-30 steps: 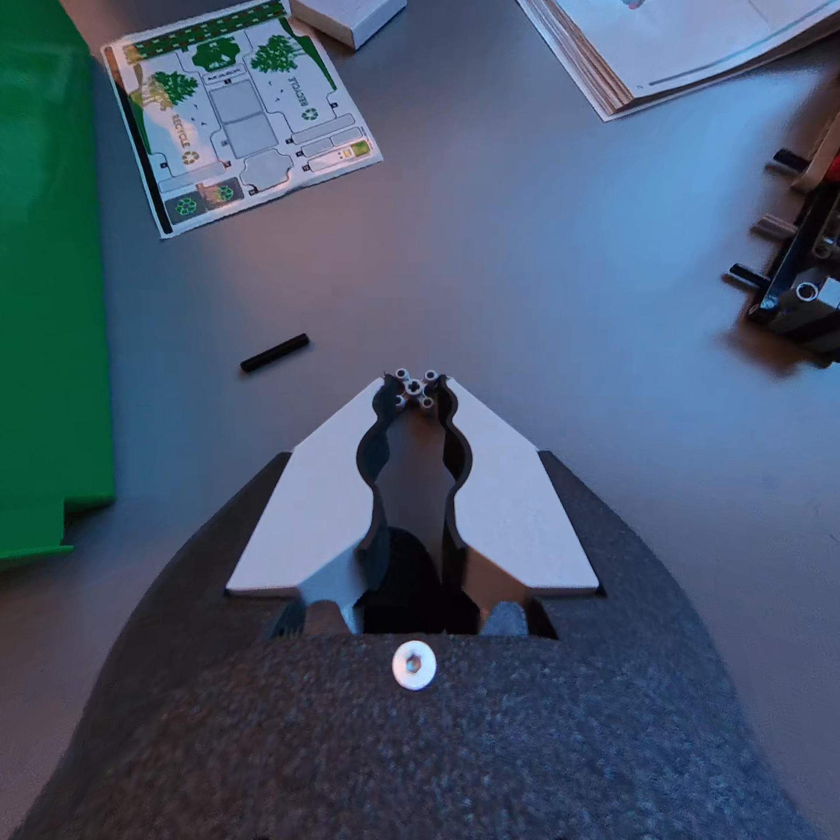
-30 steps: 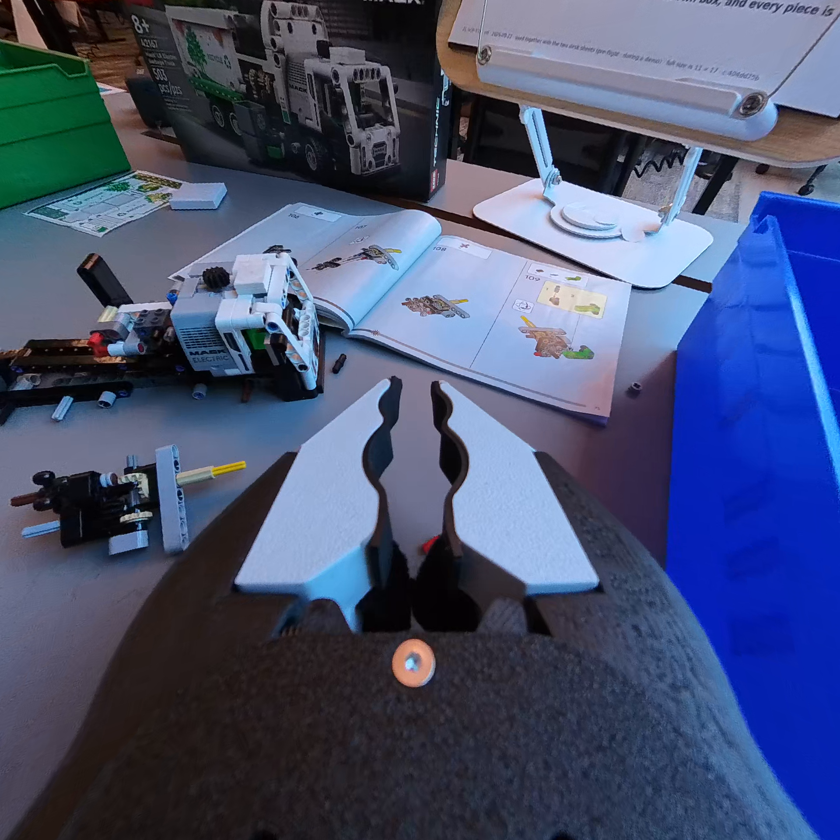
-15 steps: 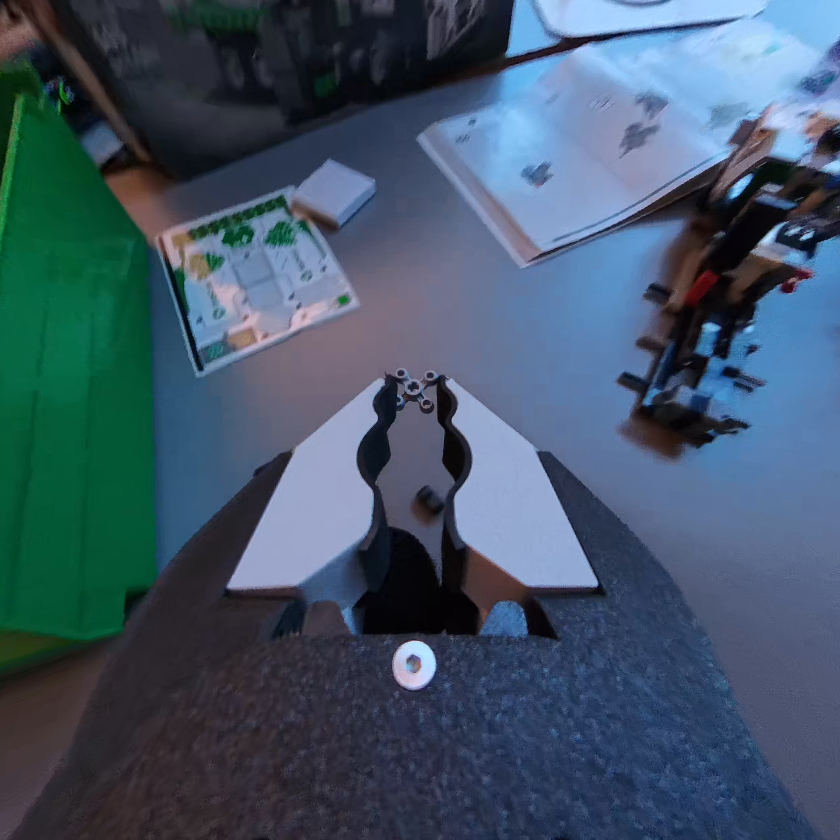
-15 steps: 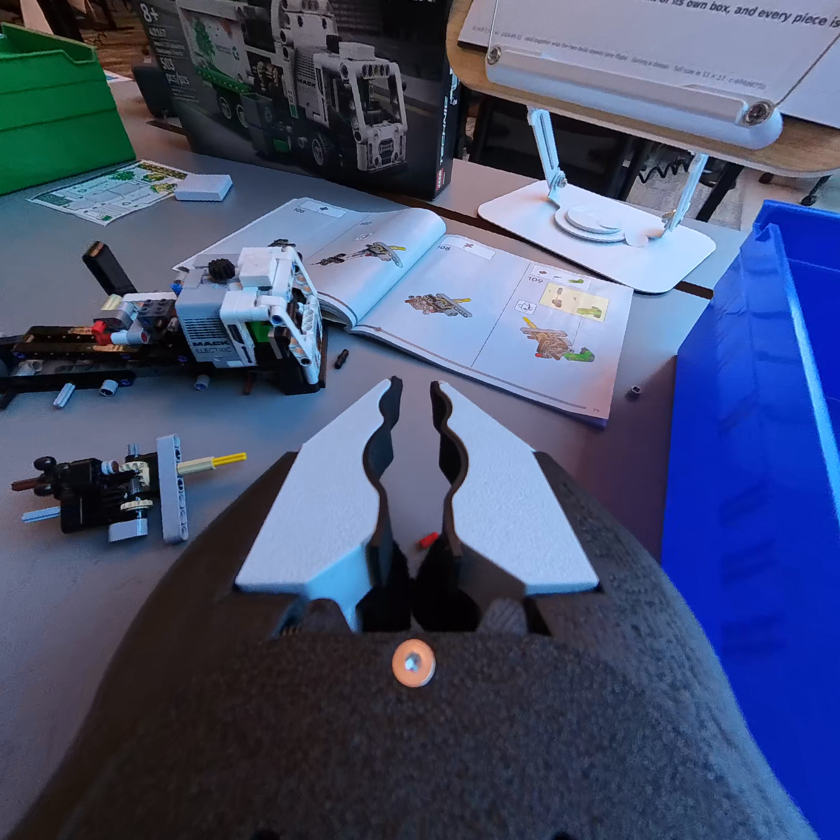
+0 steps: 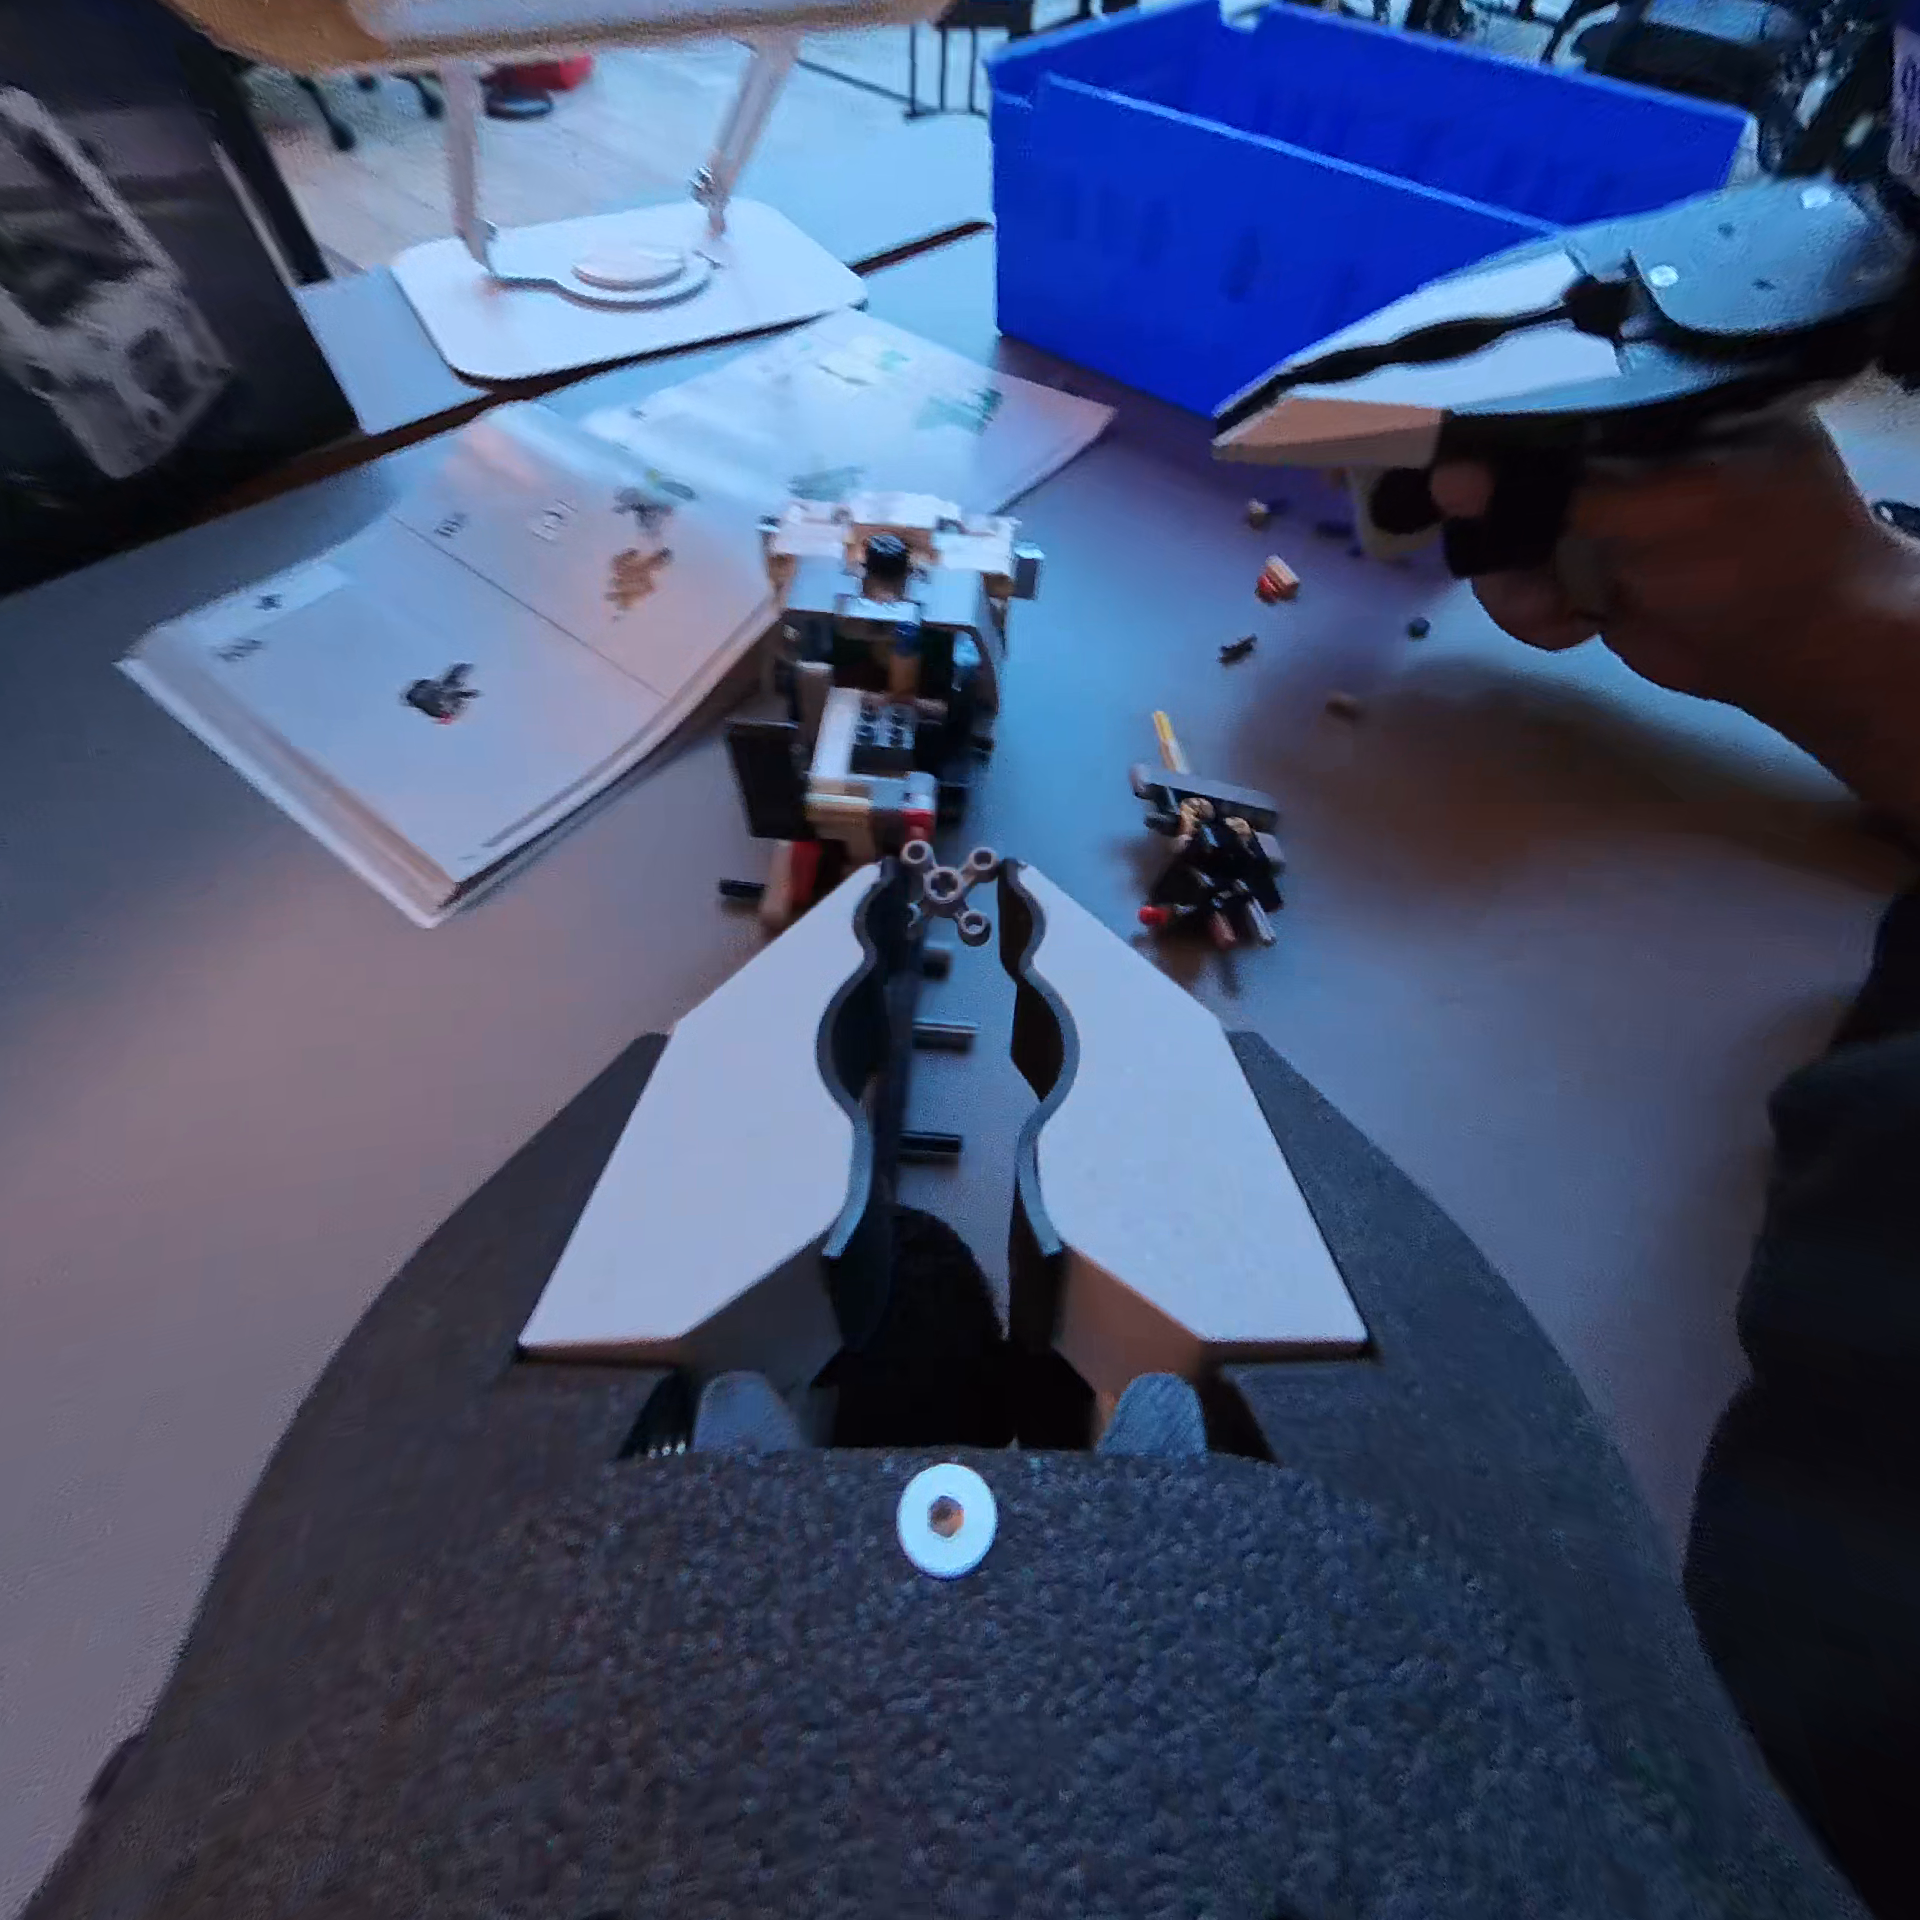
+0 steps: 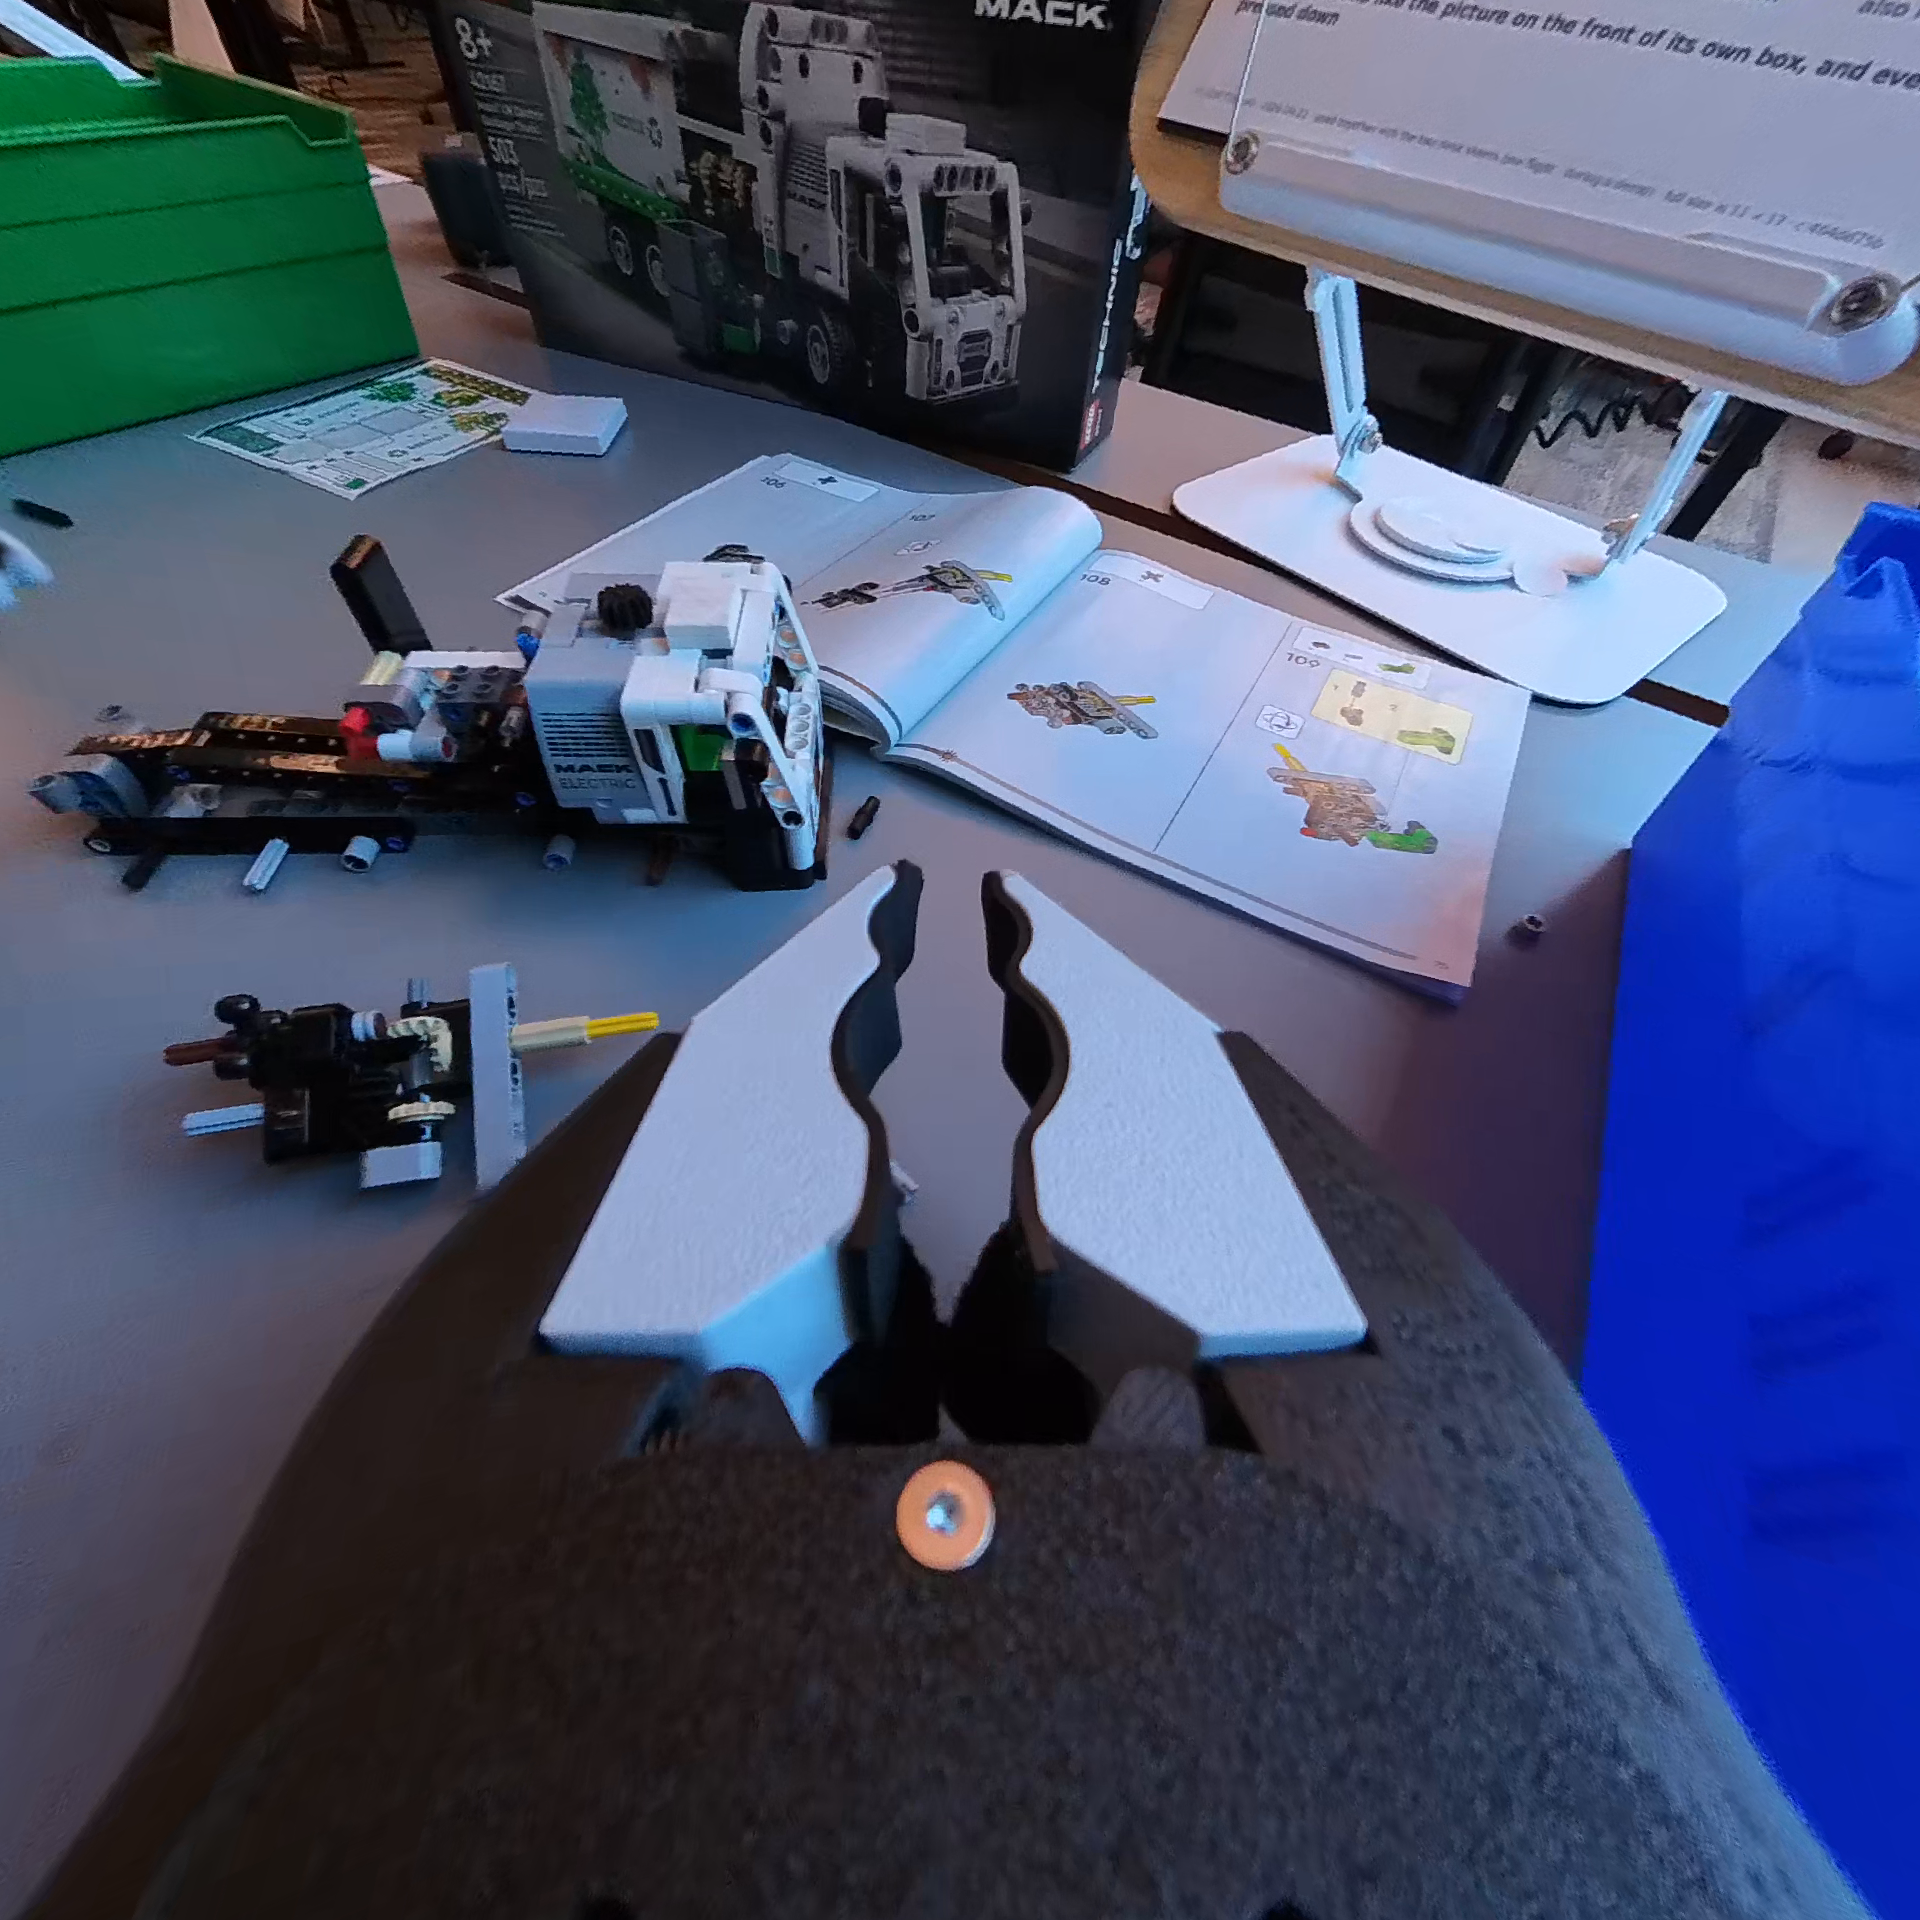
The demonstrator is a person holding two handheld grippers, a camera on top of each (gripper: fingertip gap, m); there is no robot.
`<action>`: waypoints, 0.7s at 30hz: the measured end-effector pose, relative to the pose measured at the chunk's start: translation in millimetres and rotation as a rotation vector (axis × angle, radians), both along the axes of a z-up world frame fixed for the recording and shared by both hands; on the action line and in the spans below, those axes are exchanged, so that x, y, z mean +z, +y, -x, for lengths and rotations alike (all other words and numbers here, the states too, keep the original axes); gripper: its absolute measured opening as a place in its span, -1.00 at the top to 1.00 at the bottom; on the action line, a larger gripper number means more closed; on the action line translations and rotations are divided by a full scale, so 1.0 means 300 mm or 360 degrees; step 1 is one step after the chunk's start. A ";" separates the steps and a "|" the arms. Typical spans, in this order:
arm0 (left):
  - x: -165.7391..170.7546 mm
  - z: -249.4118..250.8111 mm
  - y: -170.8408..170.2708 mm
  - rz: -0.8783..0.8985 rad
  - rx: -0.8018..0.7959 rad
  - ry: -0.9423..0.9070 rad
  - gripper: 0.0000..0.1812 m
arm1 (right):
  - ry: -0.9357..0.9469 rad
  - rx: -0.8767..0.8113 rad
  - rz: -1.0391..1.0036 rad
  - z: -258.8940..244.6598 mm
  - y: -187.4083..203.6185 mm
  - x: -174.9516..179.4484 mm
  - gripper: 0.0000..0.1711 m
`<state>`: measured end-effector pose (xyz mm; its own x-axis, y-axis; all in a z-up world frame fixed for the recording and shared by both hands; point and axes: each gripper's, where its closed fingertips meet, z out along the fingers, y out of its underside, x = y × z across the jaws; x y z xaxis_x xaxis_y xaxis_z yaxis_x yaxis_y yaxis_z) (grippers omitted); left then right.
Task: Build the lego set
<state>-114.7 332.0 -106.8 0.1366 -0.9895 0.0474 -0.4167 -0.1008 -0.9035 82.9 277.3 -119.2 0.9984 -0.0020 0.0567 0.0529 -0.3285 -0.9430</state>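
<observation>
My left gripper [image 5: 943, 883] is shut on a small grey cross-shaped lego connector [image 5: 943, 894], held at the fingertips above the table. Just beyond it is the rear of the part-built white and black truck [image 5: 883, 686], which also shows in the right wrist view [image 6: 623, 727]. A small black sub-assembly with a yellow axle [image 5: 1210, 852] lies to the truck's right and shows in the right wrist view [image 6: 364, 1081] too. My right gripper [image 6: 951, 883] is empty with a narrow gap between its fingers. It hovers near the blue bin and shows in the left wrist view [image 5: 1236, 410].
The open instruction booklet [image 6: 1195, 727] lies behind the truck. A blue bin [image 6: 1766, 1039] stands at the right, a green bin [image 6: 187, 249] at the far left. The set's box [image 6: 810, 208], a white stand [image 6: 1455, 582] and a sticker sheet [image 6: 364, 426] are at the back. Loose small pieces [image 5: 1276, 577] are scattered. My right fingertips sit around 20 cm from my left ones.
My left gripper, still holding the grey connector, has swung right from the sticker sheet toward the truck's rear. My right gripper has moved slightly forward.
</observation>
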 end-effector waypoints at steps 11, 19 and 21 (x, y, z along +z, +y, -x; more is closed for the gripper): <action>-0.148 -0.015 -0.208 -0.0355 -0.0460 0.0155 0.84 | 0.0447 0.0803 0.0334 0.390 -0.104 -0.039 0.86; -0.162 -0.056 -0.303 -0.0713 -0.0722 0.0043 0.85 | 0.0728 0.0836 0.0505 0.534 -0.154 -0.099 0.86; -0.156 -0.067 -0.317 -0.0852 -0.0764 -0.0010 0.85 | 0.0835 0.0824 0.0496 0.558 -0.151 -0.096 0.86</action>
